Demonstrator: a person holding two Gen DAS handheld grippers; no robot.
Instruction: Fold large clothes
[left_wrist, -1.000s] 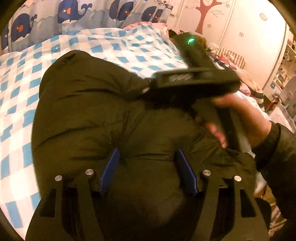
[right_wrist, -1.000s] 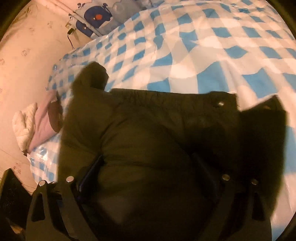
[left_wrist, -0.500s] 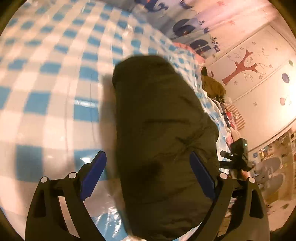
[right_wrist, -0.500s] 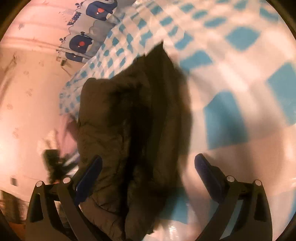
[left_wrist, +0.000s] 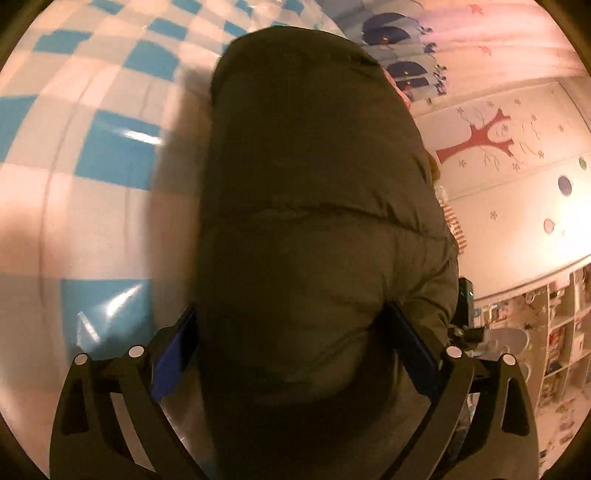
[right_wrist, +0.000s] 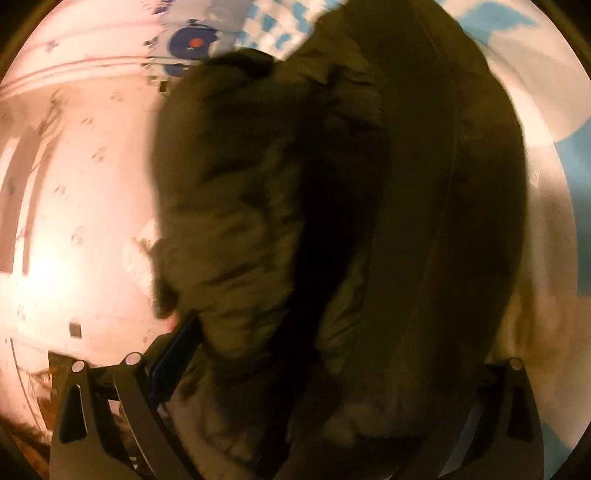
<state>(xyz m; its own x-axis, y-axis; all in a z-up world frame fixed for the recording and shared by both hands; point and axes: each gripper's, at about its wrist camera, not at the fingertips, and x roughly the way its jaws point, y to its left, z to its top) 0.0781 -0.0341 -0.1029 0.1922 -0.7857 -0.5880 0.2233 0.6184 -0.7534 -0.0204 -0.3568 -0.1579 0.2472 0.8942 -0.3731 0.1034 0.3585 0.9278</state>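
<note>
Left wrist view: one dark olive padded coat (left_wrist: 317, 206), folded into a long bundle, lies on a blue-and-white checked bed cover (left_wrist: 110, 155) and runs from 6 o'clock, between the fingers, up toward 12 o'clock. Left gripper (left_wrist: 291, 343): jaws spread wide, one blue pad at 8 o'clock and one at 4 o'clock, the coat's bulk filling the gap; whether the pads press the fabric cannot be told. Wall with a red tree decal (left_wrist: 484, 136) at 2 o'clock; whale-print fabric (left_wrist: 391, 33) at 1 o'clock. Right wrist view, blurred: same coat (right_wrist: 351, 221) fills the centre from 6 to 12 o'clock. Right gripper (right_wrist: 332, 369): jaws at full spread, having just been opening, left pad visible at 8 o'clock beside the coat, right pad hidden by fabric; grip cannot be told.
</note>
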